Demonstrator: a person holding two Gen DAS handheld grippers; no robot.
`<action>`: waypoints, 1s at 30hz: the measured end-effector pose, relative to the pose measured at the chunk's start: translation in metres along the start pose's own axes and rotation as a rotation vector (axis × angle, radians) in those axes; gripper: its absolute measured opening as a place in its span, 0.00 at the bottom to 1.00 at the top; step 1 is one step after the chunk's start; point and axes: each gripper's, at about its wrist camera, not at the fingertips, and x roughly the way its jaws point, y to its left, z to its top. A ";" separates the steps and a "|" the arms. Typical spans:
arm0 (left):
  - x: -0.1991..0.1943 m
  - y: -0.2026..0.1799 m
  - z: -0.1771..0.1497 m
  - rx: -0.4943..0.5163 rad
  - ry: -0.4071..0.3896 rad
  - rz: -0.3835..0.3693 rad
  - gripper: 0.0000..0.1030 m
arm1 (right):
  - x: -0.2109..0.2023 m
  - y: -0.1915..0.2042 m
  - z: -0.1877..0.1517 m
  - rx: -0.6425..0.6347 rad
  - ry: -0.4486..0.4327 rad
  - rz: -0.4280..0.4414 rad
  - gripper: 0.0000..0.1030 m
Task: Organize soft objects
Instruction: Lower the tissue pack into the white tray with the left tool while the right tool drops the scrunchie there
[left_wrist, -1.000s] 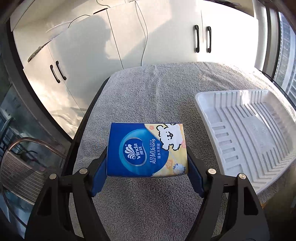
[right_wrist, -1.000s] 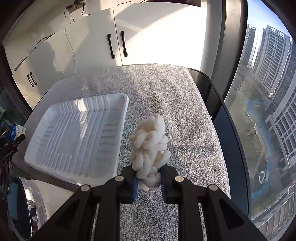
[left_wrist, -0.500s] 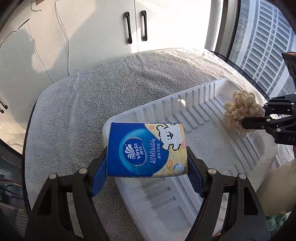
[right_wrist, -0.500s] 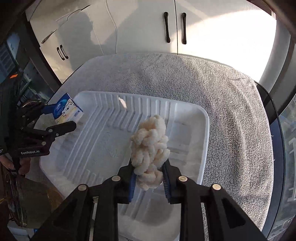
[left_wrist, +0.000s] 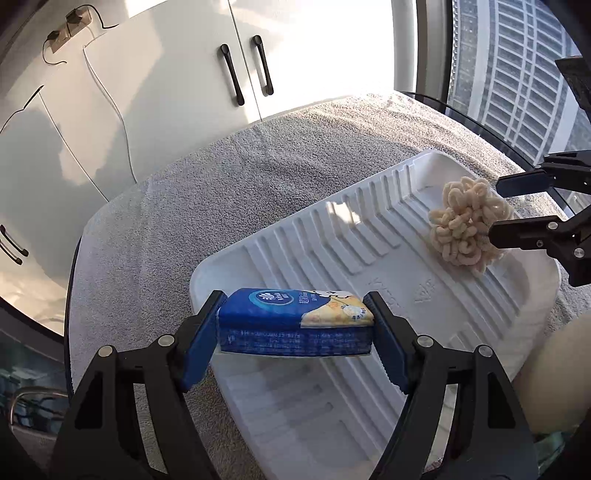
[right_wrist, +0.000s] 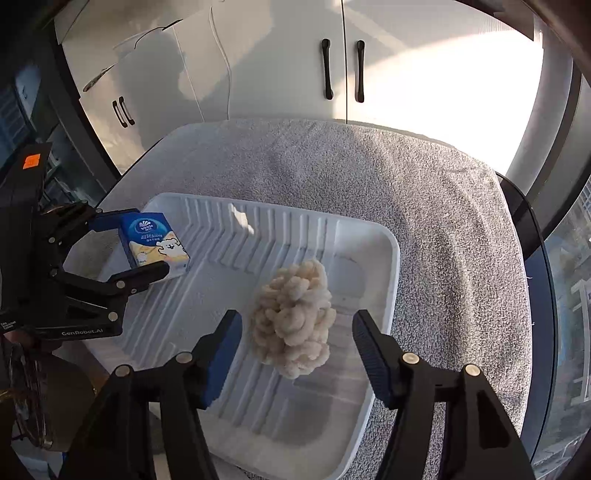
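The tissue pack (left_wrist: 295, 323) is clamped between the left gripper (left_wrist: 295, 332) fingers over the white tray (right_wrist: 391, 258) corner (blue face up), while the cream chenille bundle (right_wrist: 293, 325) is lying in the tray between the right gripper (right_wrist: 295, 347) fingers, spread apart.
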 end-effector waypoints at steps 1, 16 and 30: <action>-0.005 0.004 0.000 -0.009 -0.012 0.003 0.72 | -0.003 -0.001 -0.001 0.001 -0.006 -0.005 0.65; -0.009 -0.015 -0.004 0.078 -0.015 0.070 0.72 | -0.032 -0.024 -0.031 0.102 -0.049 -0.038 0.73; -0.049 0.048 -0.055 -0.204 -0.043 0.145 0.72 | -0.059 -0.046 -0.073 0.192 -0.078 -0.077 0.73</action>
